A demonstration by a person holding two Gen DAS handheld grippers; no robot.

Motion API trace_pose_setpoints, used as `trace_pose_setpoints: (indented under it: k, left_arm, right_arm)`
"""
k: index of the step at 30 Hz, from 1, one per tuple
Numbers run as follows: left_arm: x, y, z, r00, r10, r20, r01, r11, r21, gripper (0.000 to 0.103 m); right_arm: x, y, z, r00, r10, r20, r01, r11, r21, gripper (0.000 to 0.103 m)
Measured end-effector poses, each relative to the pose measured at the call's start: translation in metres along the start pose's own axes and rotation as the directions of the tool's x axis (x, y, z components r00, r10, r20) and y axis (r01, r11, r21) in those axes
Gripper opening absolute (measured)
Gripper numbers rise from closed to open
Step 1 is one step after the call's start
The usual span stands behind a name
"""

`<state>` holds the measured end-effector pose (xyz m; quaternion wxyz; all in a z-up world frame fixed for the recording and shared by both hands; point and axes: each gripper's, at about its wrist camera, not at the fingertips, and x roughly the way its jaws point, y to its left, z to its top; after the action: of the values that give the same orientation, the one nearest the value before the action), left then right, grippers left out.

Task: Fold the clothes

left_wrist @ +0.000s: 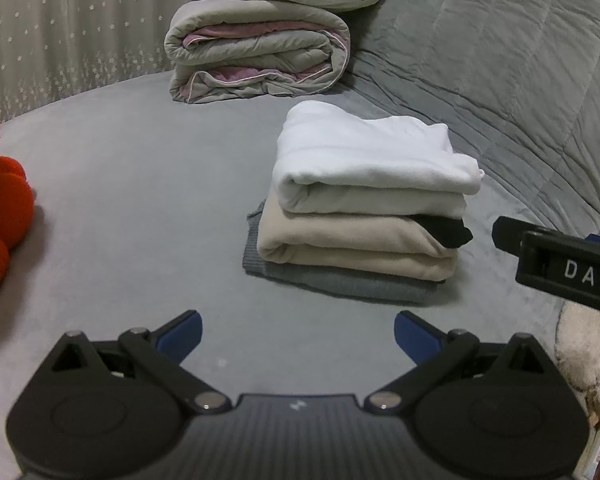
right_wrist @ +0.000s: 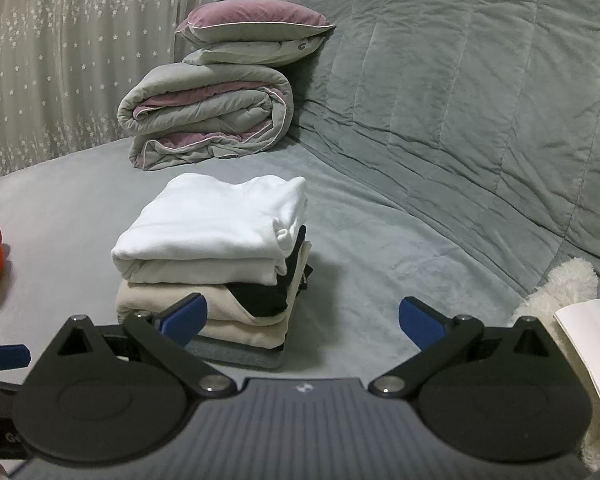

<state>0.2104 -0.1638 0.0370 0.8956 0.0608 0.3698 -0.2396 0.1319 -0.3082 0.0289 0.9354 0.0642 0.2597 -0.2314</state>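
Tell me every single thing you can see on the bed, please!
folded white top: one, white, top of the clothes stack
folded cream garment: one, cream, under the white one
black cloth: one, black, poking out between white and cream
folded grey knit: one, grey, bottom of the stack
rolled grey-and-mauve quilt: one, behind the stack
pillows: two, grey and mauve, atop the quilt
orange plush toy: one, left edge
fluffy white toy: one, right edge
white paper: one, right edge
star-print curtain: one, beige, back left
left tongs: open, empty
right tongs: open, empty
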Motion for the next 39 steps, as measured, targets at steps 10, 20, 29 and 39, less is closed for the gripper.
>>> trace_pose_setpoints:
  k: [10, 20, 29, 39]
  left_arm:
    - [-0.011, -0.002, -0.001, 0.999, 0.033, -0.001, -0.033, 0.999, -0.002, 0.102]
    - [-0.077, 0.000, -0.023, 1.000, 0.024, -0.017, -0.026, 0.988, -0.149, 0.102]
    - [-0.171, -0.017, -0.050, 0.996, 0.077, -0.034, -0.080, 0.993, -0.089, 0.102]
    - [-0.271, -0.023, -0.082, 0.996, 0.085, 0.024, -0.083, 0.993, -0.079, 0.102]
  right_arm:
    - [-0.007, -0.003, 0.003, 1.000, 0.017, -0.001, -0.017, 1.000, 0.001, 0.103]
    - [-0.077, -0.021, 0.013, 0.996, 0.082, -0.031, -0.082, 0.997, -0.008, 0.103]
    - [-0.151, -0.034, 0.007, 0.995, 0.083, -0.054, -0.081, 0.996, 0.042, 0.103]
    - [-0.237, -0.036, -0.005, 0.993, 0.113, -0.021, -0.112, 0.993, 0.040, 0.103]
